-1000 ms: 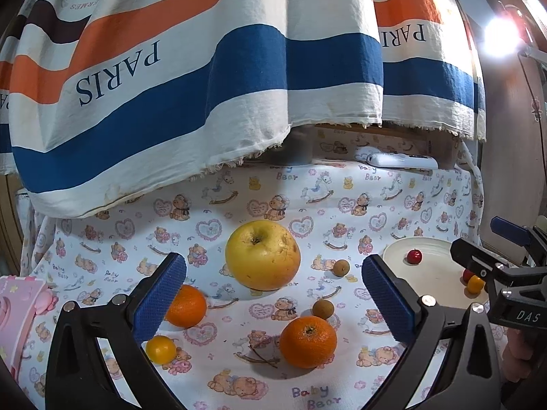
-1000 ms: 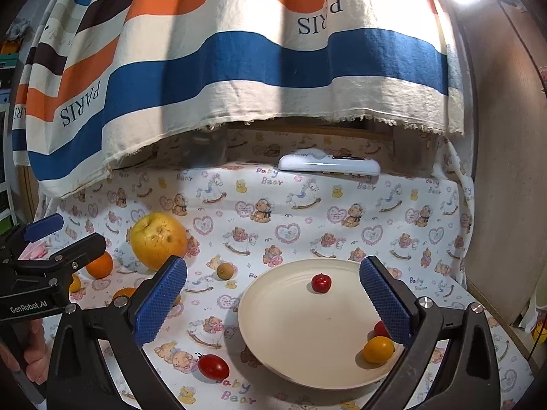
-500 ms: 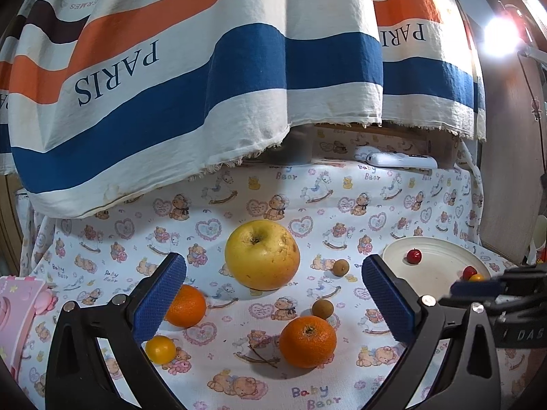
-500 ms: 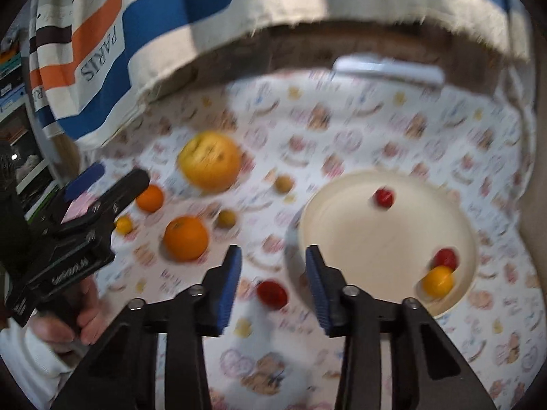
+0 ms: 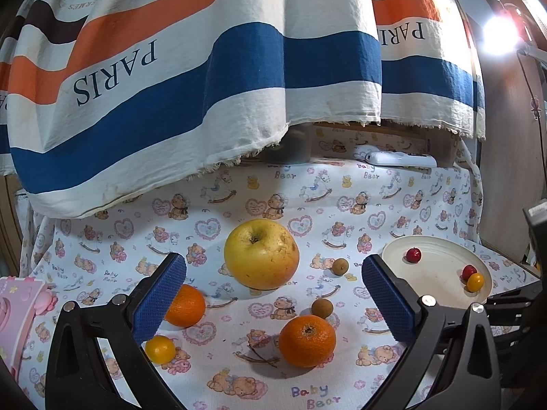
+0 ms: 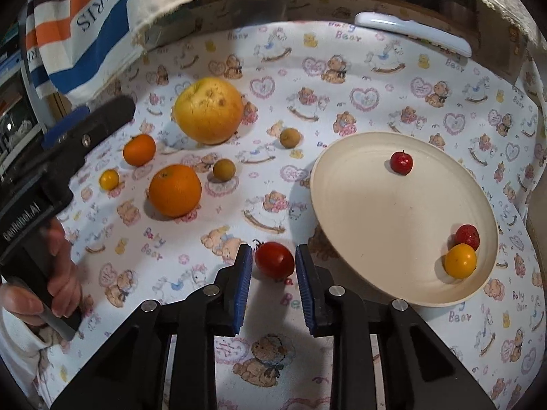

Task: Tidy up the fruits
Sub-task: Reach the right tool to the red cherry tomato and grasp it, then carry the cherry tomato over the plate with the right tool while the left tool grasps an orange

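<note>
Right gripper [image 6: 274, 268] jaws narrow, flanking the red tomato [image 6: 274, 260], contact unclear; left gripper [image 5: 273, 294] jaws wide, empty; tomato seen only from the right wrist.

Printed cloth [image 5: 301, 201], white with teddy bears, hearts, rocking horses and the words "Baby Bear", covers the whole work surface and serves as the landmark. Striped fabric [image 5: 212, 68], banded in orange, blue, cream and dark brown and lettered "PARIS", hangs above the far side of the printed cloth, its frayed lower hem draping lowest at the far left. White remote control [image 5: 396, 159] lies at the far edge of the printed cloth, right of centre, beneath the hem of the striped fabric. Pink plastic item [image 5: 17, 314] sits at the near left edge of the printed cloth; its identity cannot be told. Bright lamp [image 5: 499, 36] glares above the far right corner. Wooden panel [image 5: 509, 184] stands along the right side.
</note>
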The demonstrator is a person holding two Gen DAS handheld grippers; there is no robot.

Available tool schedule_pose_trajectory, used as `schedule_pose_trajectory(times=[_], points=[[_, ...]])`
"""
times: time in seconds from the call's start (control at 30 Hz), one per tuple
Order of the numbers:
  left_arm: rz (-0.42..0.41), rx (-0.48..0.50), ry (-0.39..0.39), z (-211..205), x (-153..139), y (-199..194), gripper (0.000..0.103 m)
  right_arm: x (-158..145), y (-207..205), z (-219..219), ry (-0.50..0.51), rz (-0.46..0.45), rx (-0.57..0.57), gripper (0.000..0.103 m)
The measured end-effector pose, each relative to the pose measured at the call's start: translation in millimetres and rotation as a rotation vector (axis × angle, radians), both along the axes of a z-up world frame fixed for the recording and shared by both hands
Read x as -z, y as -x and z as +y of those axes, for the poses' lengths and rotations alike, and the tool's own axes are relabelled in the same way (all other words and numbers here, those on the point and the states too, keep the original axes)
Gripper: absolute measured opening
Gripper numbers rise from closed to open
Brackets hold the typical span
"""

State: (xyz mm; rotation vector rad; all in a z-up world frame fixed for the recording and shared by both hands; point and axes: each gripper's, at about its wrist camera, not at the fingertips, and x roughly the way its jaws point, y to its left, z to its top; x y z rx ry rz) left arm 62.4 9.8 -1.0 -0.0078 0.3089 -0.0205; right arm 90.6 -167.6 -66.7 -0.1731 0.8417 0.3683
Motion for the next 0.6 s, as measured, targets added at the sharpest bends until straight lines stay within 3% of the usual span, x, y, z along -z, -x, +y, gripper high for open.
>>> schedule_pose_trajectory(times=[0.2,0.33,0.6], points=[[0.0,0.02,-0.006,-2,0,0,0.102,8,-2,1,0.031,0.006,-0.003,0.025],[0.03,0.121,-0.013,-8,1,-2,0.102,8,2,4,0.042,-0.004,-0.01,0.024],[0.08,0.08,-0.058,-11,3,-5,0.102,-17,13,-6,-0.026,-0.117,-0.02,0.023]])
